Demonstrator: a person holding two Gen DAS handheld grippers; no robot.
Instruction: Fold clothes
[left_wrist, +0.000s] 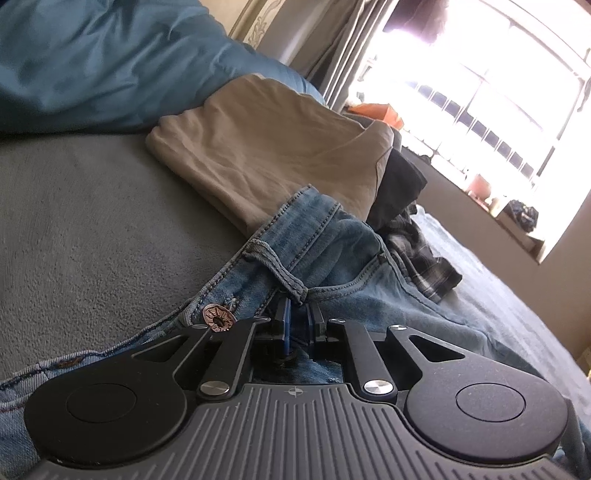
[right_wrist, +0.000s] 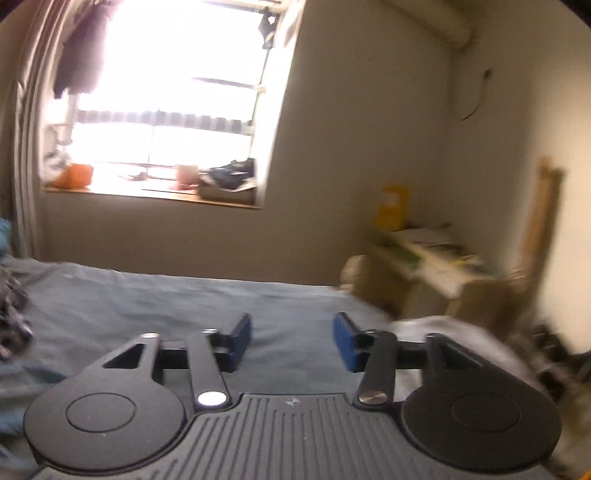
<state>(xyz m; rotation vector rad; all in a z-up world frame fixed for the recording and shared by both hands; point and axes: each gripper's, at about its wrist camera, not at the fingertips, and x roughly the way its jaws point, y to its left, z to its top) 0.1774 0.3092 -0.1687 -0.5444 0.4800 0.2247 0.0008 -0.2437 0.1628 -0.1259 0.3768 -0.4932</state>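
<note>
Blue jeans (left_wrist: 332, 254) lie on the grey bed cover (left_wrist: 92, 229), waistband towards me, with a copper button (left_wrist: 218, 316) at the fly. My left gripper (left_wrist: 299, 314) is shut on the jeans' waistband beside a belt loop (left_wrist: 280, 271). A folded tan garment (left_wrist: 266, 147) lies just beyond the jeans. My right gripper (right_wrist: 291, 341) is open and empty, held above the bed cover (right_wrist: 184, 306). That view is blurred; a pale blue edge of the jeans (right_wrist: 22, 373) shows at its left.
A dark garment (left_wrist: 399, 184) and a plaid shirt (left_wrist: 424, 254) lie right of the tan one. A blue duvet (left_wrist: 92, 62) is heaped at the back left. The window sill (right_wrist: 147, 192) holds small items. A shelf and boxes (right_wrist: 424, 258) stand beside the bed at right.
</note>
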